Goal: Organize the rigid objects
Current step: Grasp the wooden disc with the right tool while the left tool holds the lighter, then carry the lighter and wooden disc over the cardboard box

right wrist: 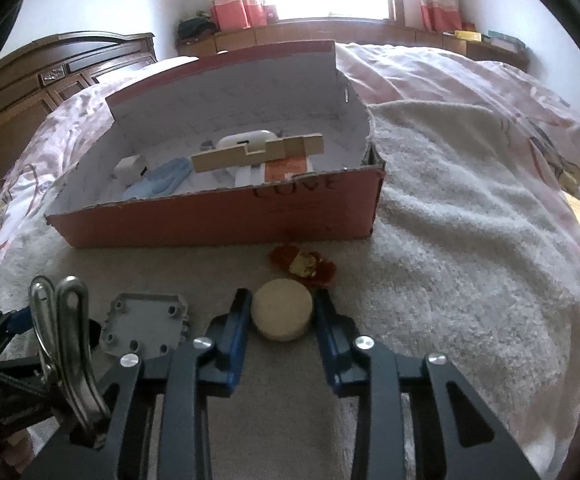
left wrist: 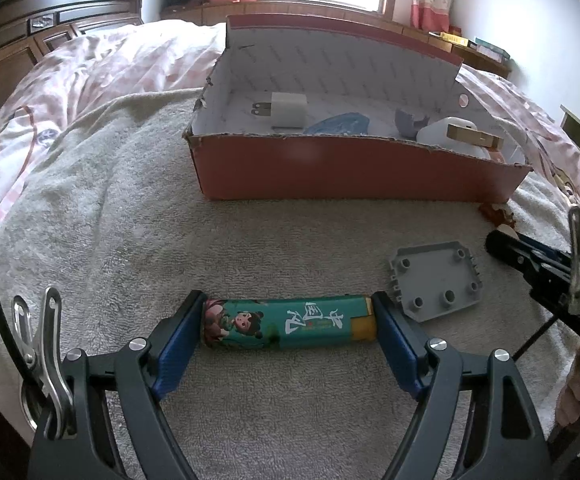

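Both grippers clamped on small items on the towel-covered bed, in front of the red box.

Bed (left wrist: 90, 80) under a pink quilt, a pale towel (left wrist: 130, 200) spread over it. Red cardboard box (left wrist: 349, 168) on the towel, open; inside lie a white charger (left wrist: 288, 110), a blue item, a white case and a wooden strip (right wrist: 258, 152). Left gripper (left wrist: 288, 326): fingers spread wide, pressing both ends of the teal lighter (left wrist: 286, 324) lying crosswise on the towel. Grey plastic plate (left wrist: 435, 276) just beside it, untouched. Right gripper (right wrist: 282, 316): fingers narrow, closed on the cream round disc (right wrist: 282, 314) resting on the towel. Red-and-gold trinket (right wrist: 303, 266) between disc and box.
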{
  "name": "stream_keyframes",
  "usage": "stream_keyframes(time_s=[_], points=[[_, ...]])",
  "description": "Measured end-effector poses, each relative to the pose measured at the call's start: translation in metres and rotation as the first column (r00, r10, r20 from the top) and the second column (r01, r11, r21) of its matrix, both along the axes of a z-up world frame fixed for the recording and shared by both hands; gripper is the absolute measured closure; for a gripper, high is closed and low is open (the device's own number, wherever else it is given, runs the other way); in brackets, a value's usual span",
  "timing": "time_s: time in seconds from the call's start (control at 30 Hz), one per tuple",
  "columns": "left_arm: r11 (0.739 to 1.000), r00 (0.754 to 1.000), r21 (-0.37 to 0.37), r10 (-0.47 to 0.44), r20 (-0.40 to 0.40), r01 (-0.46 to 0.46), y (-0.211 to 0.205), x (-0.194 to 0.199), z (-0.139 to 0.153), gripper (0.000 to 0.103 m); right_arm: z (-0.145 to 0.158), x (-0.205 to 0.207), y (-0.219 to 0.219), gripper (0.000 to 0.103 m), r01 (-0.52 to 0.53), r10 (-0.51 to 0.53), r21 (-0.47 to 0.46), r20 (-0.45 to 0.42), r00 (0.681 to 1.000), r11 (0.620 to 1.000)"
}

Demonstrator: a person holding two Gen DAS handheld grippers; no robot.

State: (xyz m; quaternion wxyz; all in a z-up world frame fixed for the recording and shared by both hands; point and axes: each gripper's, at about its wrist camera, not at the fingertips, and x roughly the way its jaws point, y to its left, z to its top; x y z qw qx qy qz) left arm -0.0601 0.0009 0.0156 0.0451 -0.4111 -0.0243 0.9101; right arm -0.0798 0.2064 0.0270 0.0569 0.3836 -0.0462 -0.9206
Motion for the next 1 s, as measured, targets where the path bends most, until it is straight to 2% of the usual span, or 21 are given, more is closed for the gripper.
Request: stream_keyframes(time_s=[0.4, 0.63, 1.0], points=[[1.0, 1.0, 0.008, -0.002, -0.002, 0.002, -0.001, 0.0, 0.001, 0.02, -0.003, 0.016, 0.008, 0.07, -0.024, 0.024, -0.043, 0.002, 1.0, 0.999], [1.0, 1.0, 0.02, -0.016, -0.004, 0.016, -0.002, 0.004, 0.007, 0.021, 0.001, 0.025, 0.013, 0.07, -0.041, 0.039, -0.098, -0.014, 0.999, 0.994], [0.999, 0.996, 0.005, -0.045, -0.081, 0.046, 0.002, 0.009, 0.037, 0.021, 0.013, 0.031, 0.012, 0.07, -0.087, 0.078, -0.132, -0.072, 0.994, 0.987]])
